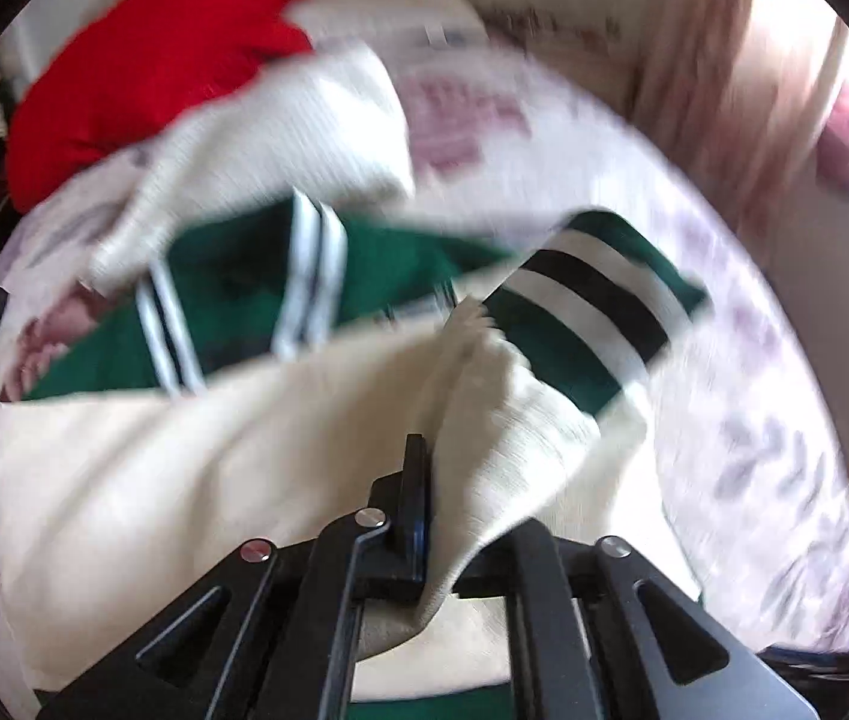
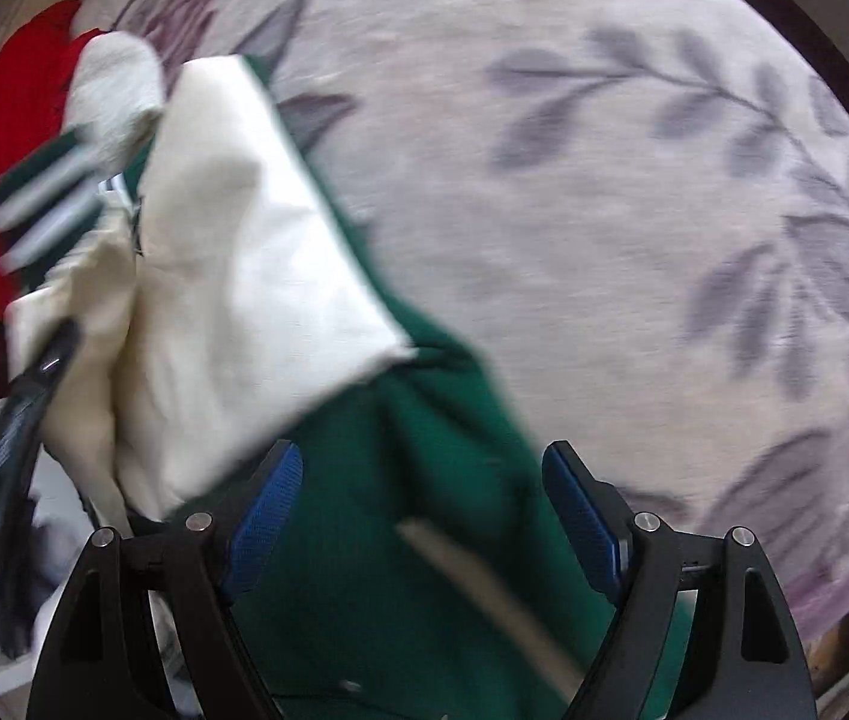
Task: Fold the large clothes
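Varsity jacket, green body with cream sleeves and striped cuffs, lies partly spread on the floral bedsheet, part of it lifted in the left gripper.

Left gripper: jaws clenched on a cream sleeve; cloth is pinched between the fingers and drapes out to the right, striped cuff hanging beyond. Judged: the sleeve is held up so it can be carried across the body for a fold.

Right gripper: jaws wide apart, blue pads exposed, nothing pinched. It hovers over green fabric, whether touching I cannot tell. Judged: positioned to take the hem or side edge.

Outward: a red garment lies at the far side of the bed, behind the jacket. Both views motion-blurred; finer detail unreadable.
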`<move>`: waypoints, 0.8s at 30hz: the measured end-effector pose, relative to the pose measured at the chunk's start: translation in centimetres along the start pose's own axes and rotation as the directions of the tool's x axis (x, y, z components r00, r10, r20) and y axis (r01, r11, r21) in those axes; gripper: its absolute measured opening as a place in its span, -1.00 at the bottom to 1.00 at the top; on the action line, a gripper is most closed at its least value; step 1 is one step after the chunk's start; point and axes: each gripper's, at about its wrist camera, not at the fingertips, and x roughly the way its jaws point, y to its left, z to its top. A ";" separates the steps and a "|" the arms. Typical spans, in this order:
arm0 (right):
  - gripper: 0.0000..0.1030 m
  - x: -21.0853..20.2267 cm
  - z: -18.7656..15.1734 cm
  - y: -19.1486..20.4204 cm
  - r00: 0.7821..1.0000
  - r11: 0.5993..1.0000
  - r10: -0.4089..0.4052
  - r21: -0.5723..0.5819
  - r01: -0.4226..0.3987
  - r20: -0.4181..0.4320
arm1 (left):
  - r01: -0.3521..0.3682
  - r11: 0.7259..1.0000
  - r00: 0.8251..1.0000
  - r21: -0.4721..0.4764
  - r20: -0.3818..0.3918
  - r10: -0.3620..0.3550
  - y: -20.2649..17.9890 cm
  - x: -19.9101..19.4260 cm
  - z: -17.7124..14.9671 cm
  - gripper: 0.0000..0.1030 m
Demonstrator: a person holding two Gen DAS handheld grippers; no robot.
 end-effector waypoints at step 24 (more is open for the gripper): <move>-0.79 6.3 9.8 16.7 0.984 0.939 0.091 -0.317 -0.136 -0.154 | -0.334 0.896 0.928 -0.294 -0.270 0.257 24.9 -4.6 -10.1 0.84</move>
